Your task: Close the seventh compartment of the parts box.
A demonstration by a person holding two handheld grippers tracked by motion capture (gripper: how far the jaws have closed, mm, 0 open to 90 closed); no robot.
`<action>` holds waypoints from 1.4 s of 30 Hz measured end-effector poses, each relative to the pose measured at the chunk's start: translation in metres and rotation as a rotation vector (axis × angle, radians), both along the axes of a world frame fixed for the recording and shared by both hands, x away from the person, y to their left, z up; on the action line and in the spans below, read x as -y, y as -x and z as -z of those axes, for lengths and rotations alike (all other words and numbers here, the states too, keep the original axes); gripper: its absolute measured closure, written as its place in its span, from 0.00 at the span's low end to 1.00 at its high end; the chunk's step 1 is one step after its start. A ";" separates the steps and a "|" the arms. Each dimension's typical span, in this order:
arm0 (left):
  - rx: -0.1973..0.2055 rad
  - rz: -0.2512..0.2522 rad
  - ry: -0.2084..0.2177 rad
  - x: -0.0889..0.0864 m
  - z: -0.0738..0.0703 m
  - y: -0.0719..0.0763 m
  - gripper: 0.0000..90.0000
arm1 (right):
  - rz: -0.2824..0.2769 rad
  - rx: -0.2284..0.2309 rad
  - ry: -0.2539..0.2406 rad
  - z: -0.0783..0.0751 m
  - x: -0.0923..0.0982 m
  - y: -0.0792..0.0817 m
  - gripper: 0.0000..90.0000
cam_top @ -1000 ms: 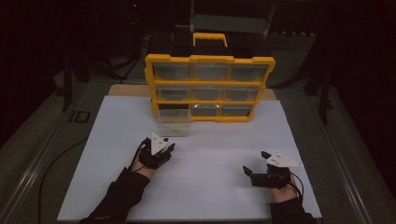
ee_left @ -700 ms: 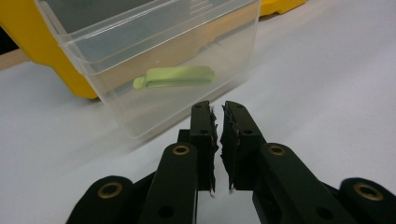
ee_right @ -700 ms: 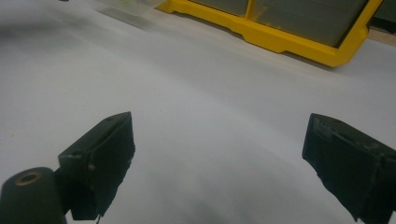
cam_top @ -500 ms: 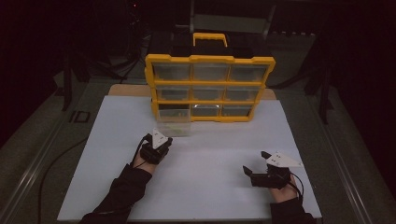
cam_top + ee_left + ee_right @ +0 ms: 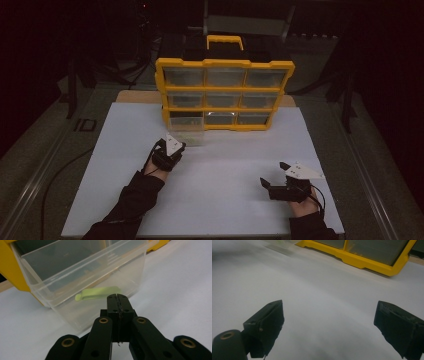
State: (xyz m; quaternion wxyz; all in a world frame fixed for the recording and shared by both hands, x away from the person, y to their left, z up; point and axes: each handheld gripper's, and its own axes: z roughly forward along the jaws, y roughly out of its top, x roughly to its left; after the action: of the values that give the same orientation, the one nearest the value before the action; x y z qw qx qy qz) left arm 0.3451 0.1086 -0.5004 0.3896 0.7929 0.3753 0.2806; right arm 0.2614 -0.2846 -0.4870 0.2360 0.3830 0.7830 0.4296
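A yellow organizer (image 5: pixel 225 63) with clear drawers stands at the back of the white board (image 5: pixel 225 210). Its bottom-left drawer (image 5: pixel 187 131) is pulled out onto the board. In the left gripper view that clear drawer (image 5: pixel 82 272) holds a pale green clip-like piece (image 5: pixel 98 293). My left gripper (image 5: pixel 117 296) is shut with nothing between its jaws, its tip just in front of the drawer's near wall. From above, the left gripper (image 5: pixel 172 145) sits right before the drawer. My right gripper (image 5: pixel 273 174) rests open on the board at the near right; its jaws stand wide apart (image 5: pixel 328 315) and empty.
The organizer's yellow base (image 5: pixel 362 261) runs across the far end of the right gripper view. A yellow carry handle (image 5: pixel 225 40) tops the organizer. Dark surroundings and rails flank the board on both sides.
My left gripper has crept slightly toward the pulled-out drawer. The right gripper has stayed put.
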 end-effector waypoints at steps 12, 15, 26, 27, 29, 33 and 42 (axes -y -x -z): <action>-0.004 -0.019 -0.016 -0.003 -0.003 -0.010 1.00 | 0.000 -0.001 -0.002 0.000 0.000 0.000 0.10; 0.007 -0.017 -0.029 -0.001 -0.001 -0.011 1.00 | 0.000 0.000 -0.002 0.000 0.000 0.000 0.10; 0.005 -0.009 -0.051 0.003 -0.001 -0.013 1.00 | 0.000 0.002 -0.001 0.000 0.000 0.000 0.10; 0.005 -0.010 -0.044 0.003 -0.001 -0.013 1.00 | 0.000 0.002 -0.001 0.000 0.000 0.000 0.10; 0.005 -0.013 -0.038 0.003 -0.001 -0.014 1.00 | 0.001 0.001 -0.004 0.000 0.001 0.000 0.10; 0.005 -0.016 -0.037 0.002 -0.001 -0.016 1.00 | 0.003 0.002 -0.007 0.000 0.001 0.000 0.10; 0.001 -0.022 -0.036 0.001 -0.002 -0.021 1.00 | -0.002 0.001 0.001 -0.001 0.000 0.000 0.10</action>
State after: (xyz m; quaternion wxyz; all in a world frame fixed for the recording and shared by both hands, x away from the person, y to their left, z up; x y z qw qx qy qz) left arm 0.3660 0.1072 -0.4986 0.3723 0.7954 0.3787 0.2922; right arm 0.2615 -0.2849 -0.4864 0.2365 0.3819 0.7833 0.4297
